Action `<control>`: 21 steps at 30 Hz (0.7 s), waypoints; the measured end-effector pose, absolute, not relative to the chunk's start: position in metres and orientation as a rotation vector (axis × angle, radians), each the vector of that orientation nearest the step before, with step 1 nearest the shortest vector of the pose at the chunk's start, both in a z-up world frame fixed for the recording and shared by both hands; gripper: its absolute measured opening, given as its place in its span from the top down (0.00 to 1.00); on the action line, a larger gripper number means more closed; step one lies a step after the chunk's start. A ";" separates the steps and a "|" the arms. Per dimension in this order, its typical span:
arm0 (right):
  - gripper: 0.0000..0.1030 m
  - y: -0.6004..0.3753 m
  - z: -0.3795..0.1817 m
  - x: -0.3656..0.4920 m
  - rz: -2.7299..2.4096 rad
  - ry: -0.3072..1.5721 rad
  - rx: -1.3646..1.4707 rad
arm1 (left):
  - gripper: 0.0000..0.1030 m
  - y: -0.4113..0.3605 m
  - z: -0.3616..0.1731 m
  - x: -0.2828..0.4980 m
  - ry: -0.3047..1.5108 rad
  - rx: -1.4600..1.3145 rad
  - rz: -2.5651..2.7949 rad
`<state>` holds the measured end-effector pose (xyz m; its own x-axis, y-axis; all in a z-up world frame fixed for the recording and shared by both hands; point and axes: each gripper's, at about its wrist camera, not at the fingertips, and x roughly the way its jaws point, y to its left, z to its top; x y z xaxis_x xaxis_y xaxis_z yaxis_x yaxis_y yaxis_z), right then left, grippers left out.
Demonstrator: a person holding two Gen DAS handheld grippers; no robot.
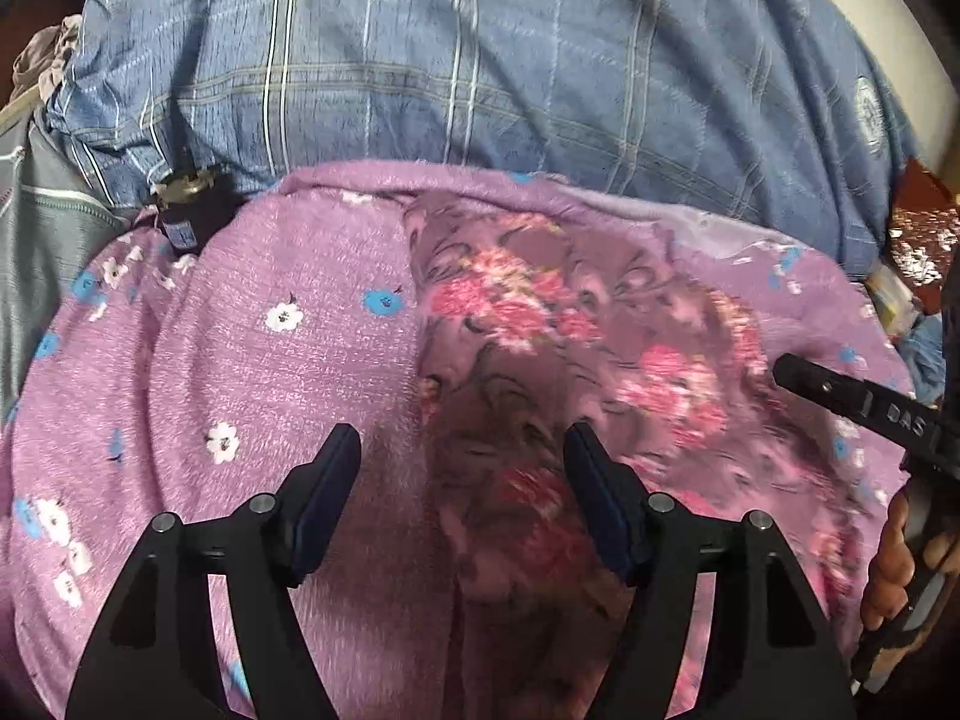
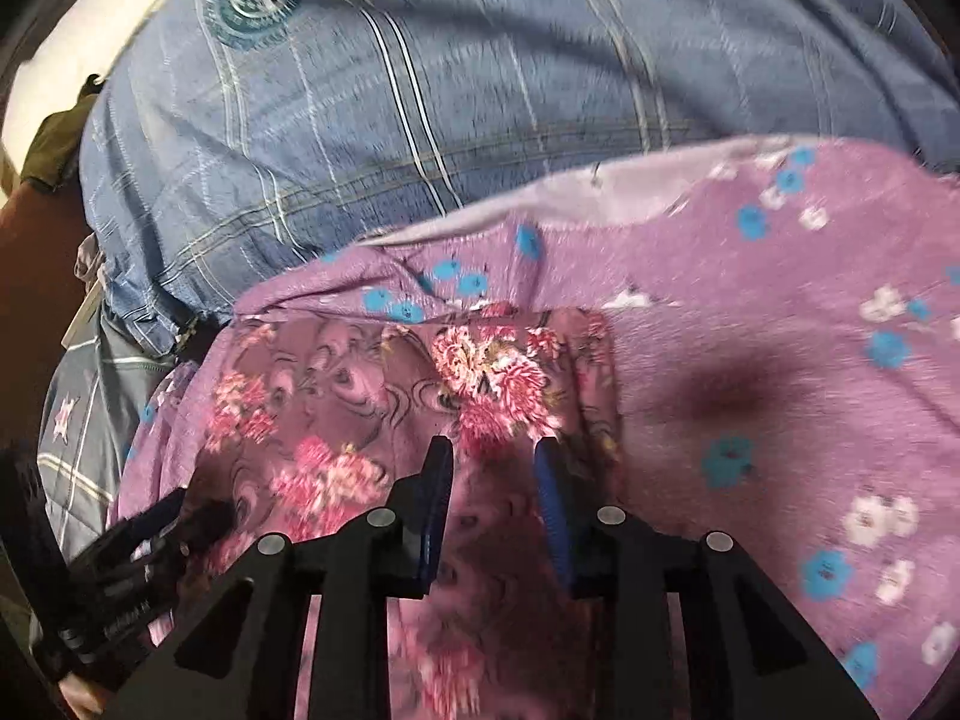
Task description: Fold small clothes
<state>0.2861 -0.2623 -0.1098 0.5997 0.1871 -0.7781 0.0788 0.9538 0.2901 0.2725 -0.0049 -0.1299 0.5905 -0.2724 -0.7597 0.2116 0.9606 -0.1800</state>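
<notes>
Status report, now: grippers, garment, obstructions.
Left gripper open, right gripper open, both over the floral garment. Garment flat on purple sheet, ungripped. Blue pillow behind, clear of it.

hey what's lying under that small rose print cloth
The rose print cloth lies on a purple blanket with blue and white flowers, which spreads out past it. Beyond the blanket is blue plaid fabric. What the blanket rests on is covered.

The purple flowered cloth (image 1: 288,360) lies flat and open on the left; the blue checked bedding (image 1: 480,60) bulks up on the far side.
</notes>
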 end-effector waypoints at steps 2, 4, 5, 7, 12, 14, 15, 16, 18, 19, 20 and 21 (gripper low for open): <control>0.70 -0.263 -0.097 0.267 0.104 0.896 0.314 | 0.32 -0.007 -0.118 0.256 0.853 -0.062 -0.315; 0.70 -0.260 -0.083 0.242 0.120 0.870 0.290 | 0.32 -0.009 -0.109 0.235 0.821 -0.017 -0.323; 0.70 -0.259 -0.080 0.236 0.116 0.866 0.284 | 0.32 -0.010 -0.108 0.229 0.818 0.003 -0.325; 0.70 -0.258 -0.076 0.220 0.110 0.871 0.274 | 0.32 -0.015 -0.112 0.215 0.833 0.035 -0.337; 0.70 -0.253 -0.129 0.197 0.038 1.020 0.235 | 0.32 -0.033 -0.143 0.200 0.918 0.130 -0.310; 0.68 -0.252 -0.122 0.188 0.009 0.987 0.224 | 0.32 -0.025 -0.132 0.190 0.910 0.094 -0.301; 0.67 -0.253 -0.111 0.181 0.011 0.983 0.246 | 0.32 -0.019 -0.126 0.181 0.887 0.065 -0.303; 0.66 -0.255 -0.101 0.173 0.030 0.949 0.271 | 0.32 -0.011 -0.117 0.166 0.850 0.029 -0.302; 0.66 -0.255 -0.077 0.152 0.061 0.876 0.272 | 0.32 -0.002 -0.105 0.143 0.811 0.009 -0.296; 0.65 -0.252 -0.066 0.143 0.052 0.855 0.242 | 0.30 0.000 -0.098 0.130 0.792 0.013 -0.284; 0.64 -0.250 -0.056 0.134 0.040 0.836 0.212 | 0.25 0.003 -0.089 0.116 0.769 0.027 -0.257; 0.64 -0.247 -0.046 0.124 0.037 0.816 0.190 | 0.21 0.004 -0.079 0.103 0.743 0.044 -0.228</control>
<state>0.1240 -0.2474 -0.0459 0.6857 0.1061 -0.7201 0.0399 0.9824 0.1827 0.1030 0.0042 -0.0789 0.7133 -0.1899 -0.6747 0.2206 0.9745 -0.0410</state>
